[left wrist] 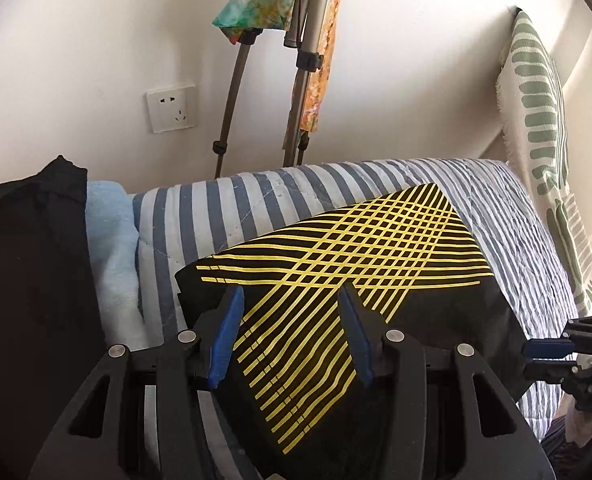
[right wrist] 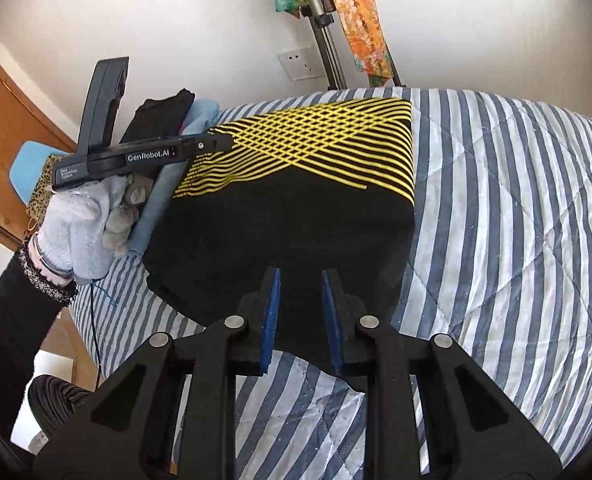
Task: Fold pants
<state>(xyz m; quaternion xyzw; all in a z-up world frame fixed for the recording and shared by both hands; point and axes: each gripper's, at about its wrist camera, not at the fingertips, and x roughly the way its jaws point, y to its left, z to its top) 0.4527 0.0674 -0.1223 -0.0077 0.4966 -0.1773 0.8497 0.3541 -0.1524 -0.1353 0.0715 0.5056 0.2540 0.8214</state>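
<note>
Here the pants (right wrist: 296,208), black with a yellow crisscross print, lie folded into a flat block on the striped quilt (right wrist: 516,220). The left gripper (left wrist: 289,300) hovers over the pants' printed end, its blue fingers (left wrist: 227,332) spread apart with nothing between them. The right gripper (right wrist: 298,284) sits over the pants' plain black edge nearest its camera, jaws parted and empty too. In the right view a gloved hand (right wrist: 87,220) carries the left gripper beside the pants. A black garment (left wrist: 31,280) and a pale blue towel (left wrist: 113,264) lie left of the pants. Behind the quilt stand a tripod (left wrist: 304,60) draped with a colourful cloth (left wrist: 255,4), a wall socket (left wrist: 171,108), and a green-patterned pillow (left wrist: 540,92).
</note>
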